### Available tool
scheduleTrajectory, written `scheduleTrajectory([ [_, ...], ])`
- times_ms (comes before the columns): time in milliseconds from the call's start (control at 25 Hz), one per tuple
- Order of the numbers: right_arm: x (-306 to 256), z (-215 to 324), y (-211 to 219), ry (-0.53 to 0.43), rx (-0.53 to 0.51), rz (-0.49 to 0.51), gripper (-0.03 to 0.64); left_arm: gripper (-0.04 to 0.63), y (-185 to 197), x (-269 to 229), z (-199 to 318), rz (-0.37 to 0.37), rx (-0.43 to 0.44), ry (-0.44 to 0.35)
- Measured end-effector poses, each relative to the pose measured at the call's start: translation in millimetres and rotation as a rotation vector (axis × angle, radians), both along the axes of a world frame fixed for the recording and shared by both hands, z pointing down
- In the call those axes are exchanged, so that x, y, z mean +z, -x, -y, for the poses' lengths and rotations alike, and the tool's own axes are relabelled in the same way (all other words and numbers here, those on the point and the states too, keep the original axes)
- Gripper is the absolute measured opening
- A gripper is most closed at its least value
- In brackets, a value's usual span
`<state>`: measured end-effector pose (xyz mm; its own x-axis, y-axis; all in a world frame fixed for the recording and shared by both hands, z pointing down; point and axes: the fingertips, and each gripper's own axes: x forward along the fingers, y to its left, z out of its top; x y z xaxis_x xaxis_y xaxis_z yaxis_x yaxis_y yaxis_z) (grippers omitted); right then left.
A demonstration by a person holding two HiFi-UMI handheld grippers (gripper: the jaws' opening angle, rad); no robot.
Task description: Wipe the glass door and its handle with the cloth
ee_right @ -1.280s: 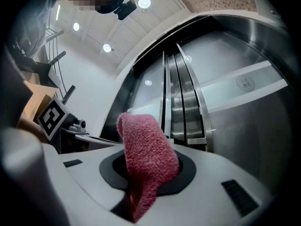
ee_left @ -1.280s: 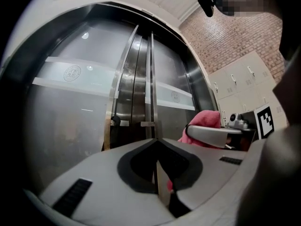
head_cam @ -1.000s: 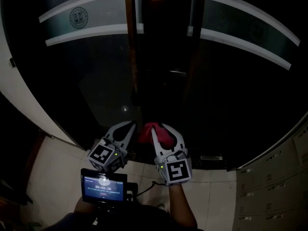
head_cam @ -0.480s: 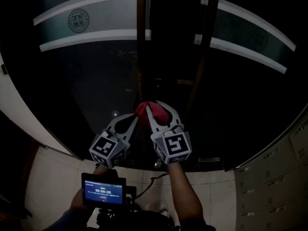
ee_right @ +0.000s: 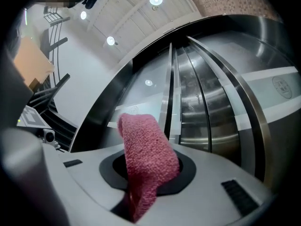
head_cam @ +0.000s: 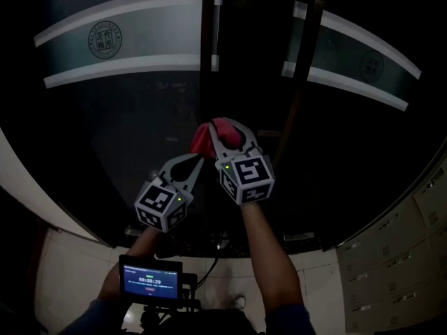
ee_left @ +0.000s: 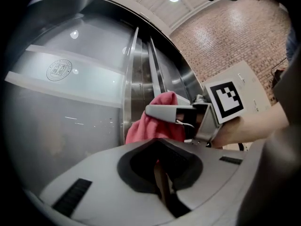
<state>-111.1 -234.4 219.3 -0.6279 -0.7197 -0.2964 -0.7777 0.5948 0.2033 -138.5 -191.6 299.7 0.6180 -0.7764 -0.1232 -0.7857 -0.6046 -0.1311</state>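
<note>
**Cloth climbs the glass door toward its handle**

The right tongs (head_cam: 225,135), clamped on the pink cloth (head_cam: 207,137), have risen up the dark glass door (head_cam: 126,131) over the past second. The cloth now sits at the door's central seam, below the vertical handle (head_cam: 216,33). The left tongs (head_cam: 192,165) ride just beside, pressed together and empty. The handle is likely next.

left gripper (head_cam: 194,160) and right gripper (head_cam: 227,132) are pale grey moulded shells, each bearing black-and-white square markers and a small green light; dark sleeves (head_cam: 288,321) above.
</note>
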Motion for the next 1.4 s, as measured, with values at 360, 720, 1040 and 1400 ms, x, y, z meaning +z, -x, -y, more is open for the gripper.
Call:
scheduleTrajectory([
  [360,53.1,20.7,-3.0,0.09,0.0,0.026,0.081,0.011,10.5,27.1,13.3,0.031,-0.033,0.028],
  [720,165.5,-2.1,17.8,0.261,-0.008,0.09,0.081,0.011,19.9,74.3,6.1,0.041,-0.037,0.096],
  [1040,208.1,5.1,38.8,0.375,-0.011,0.12,0.081,0.011,47.1,99.4,1.9,0.026,-0.077,0.164],
  [1400,175.9,-27.5,35.9,0.288,-0.016,0.121,0.081,0.011,45.8,90.8,-17.4,0.031,-0.05,0.158],
])
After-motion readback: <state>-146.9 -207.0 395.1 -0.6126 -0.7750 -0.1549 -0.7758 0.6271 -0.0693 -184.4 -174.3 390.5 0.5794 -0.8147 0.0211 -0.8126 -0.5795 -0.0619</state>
